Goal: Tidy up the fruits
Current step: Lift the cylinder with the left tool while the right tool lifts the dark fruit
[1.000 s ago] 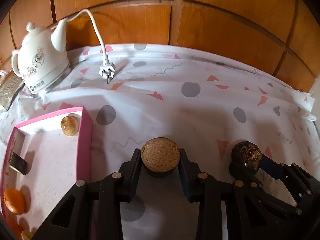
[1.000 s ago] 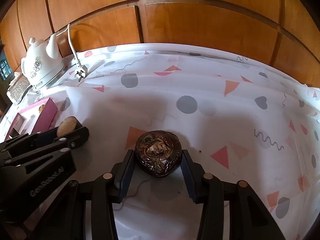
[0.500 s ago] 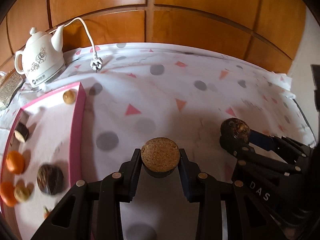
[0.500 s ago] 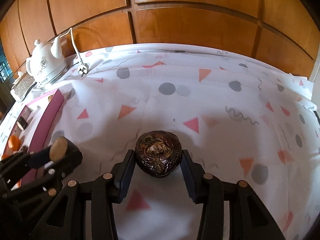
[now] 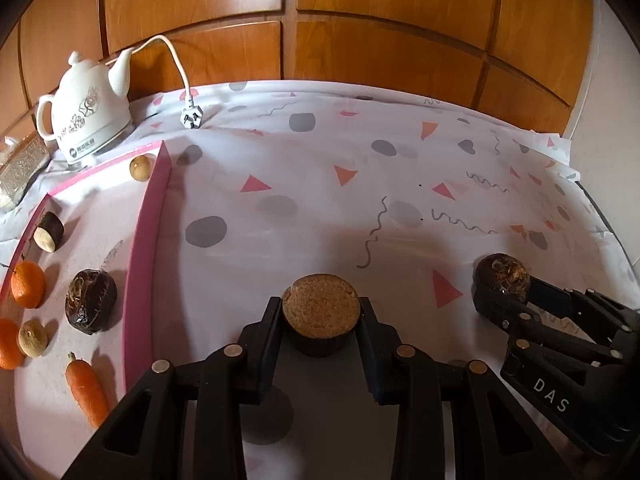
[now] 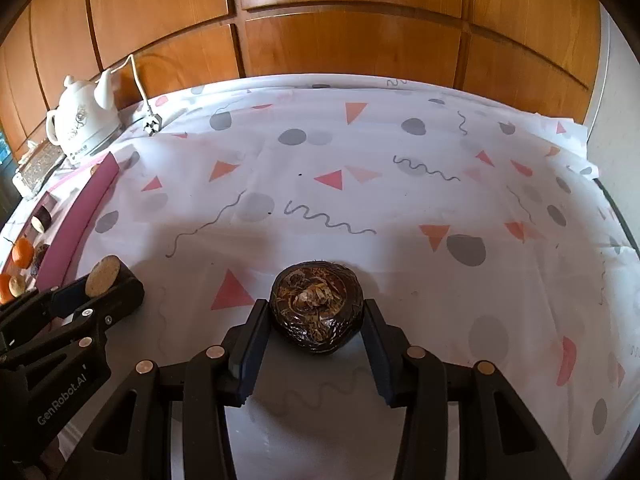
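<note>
Two claws, both loaded. Left claw (image 5: 320, 320) clamped on dark-skinned cut fruit piece (image 5: 321, 312), tan cut face toward camera, held above patterned tabletop (image 5: 360, 184). Right claw (image 6: 316, 320) closed around dark brown round fruit (image 6: 316, 307), also off cloth. Left of left claw: pink-rimmed tray (image 5: 146, 240) holding carrot (image 5: 86, 390), second dark round fruit (image 5: 91, 301), oranges (image 5: 27, 284), small tan fruit (image 5: 140, 168) at far corner. Beyond tray: white kettle (image 5: 86, 114), loose plug (image 5: 191, 117), wood-panelled wall (image 5: 380, 40).
</note>
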Motion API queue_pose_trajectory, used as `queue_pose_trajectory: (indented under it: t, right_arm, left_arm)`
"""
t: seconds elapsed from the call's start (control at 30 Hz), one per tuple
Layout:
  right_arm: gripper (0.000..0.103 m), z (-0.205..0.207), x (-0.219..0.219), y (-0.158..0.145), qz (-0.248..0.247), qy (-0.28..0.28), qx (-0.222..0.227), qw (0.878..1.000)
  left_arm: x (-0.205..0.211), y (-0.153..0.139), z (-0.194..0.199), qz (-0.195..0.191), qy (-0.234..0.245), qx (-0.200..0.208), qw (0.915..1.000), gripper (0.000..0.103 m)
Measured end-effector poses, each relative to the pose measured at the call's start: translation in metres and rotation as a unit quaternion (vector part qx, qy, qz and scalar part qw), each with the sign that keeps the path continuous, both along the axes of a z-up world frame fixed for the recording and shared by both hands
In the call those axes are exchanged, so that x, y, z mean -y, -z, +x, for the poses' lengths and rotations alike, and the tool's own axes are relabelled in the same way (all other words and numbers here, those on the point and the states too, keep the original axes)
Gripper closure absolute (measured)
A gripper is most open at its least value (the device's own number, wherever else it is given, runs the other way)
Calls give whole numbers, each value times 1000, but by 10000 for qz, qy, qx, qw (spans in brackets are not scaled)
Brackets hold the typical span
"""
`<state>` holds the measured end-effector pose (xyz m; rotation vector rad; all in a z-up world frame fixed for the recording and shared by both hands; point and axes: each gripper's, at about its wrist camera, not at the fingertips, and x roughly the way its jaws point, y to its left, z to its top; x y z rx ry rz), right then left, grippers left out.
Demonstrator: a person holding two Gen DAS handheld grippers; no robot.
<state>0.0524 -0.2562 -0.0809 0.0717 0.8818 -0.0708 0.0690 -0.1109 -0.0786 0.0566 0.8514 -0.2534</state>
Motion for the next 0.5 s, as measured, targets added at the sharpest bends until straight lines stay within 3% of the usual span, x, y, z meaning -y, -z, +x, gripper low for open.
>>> queue_pose_trajectory:
  t: [0.5]
  right_arm:
    - [55,-4,1,6,22,-36,241,9997]
  left_arm:
    - [2,8,-3,109,7,276,9996,67]
